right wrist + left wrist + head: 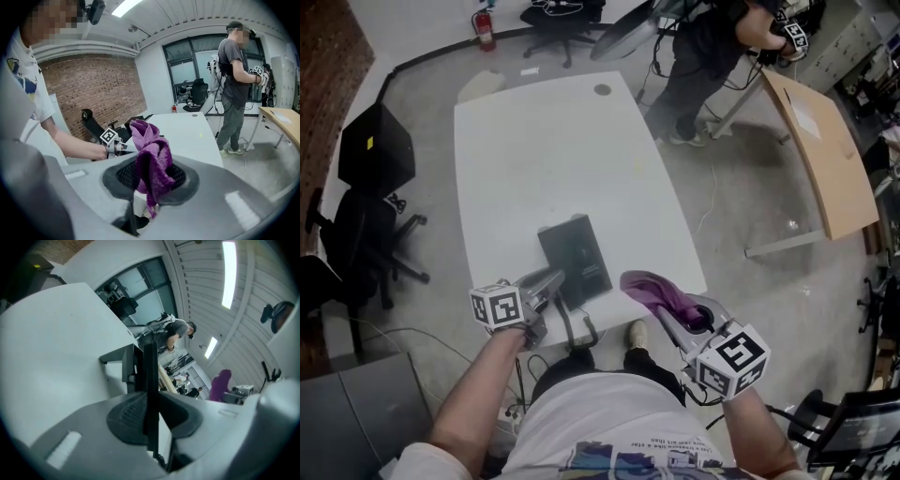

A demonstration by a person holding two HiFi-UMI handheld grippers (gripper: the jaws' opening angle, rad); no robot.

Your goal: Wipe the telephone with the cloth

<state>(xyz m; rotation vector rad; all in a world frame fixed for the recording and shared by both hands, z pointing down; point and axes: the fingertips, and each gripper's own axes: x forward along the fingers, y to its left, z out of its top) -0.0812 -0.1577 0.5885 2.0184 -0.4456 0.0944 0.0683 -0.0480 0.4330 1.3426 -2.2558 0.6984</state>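
The left gripper (151,414) has its jaws pinched together on a thin dark edge of the black flat desk telephone (575,255), at the corner nearest the person, which steadies the set. The right gripper (150,177) is clamped on a purple fluffy cloth (654,289) that bunches up and flops forward past the jaws. It hangs in the air just right of the telephone and is not touching it. The telephone lies near the front edge of the white rectangular table (544,131), turned a little askew.

From where I stand, the wipe itself is not yet begun. To do it well, I'd keep the left grip firm so the telephone can't skid toward the table edge. Then I'd lay the loose fold flat on the top face and stroke away from the held corner, pressing with cloth only, never the hard jaw tips.
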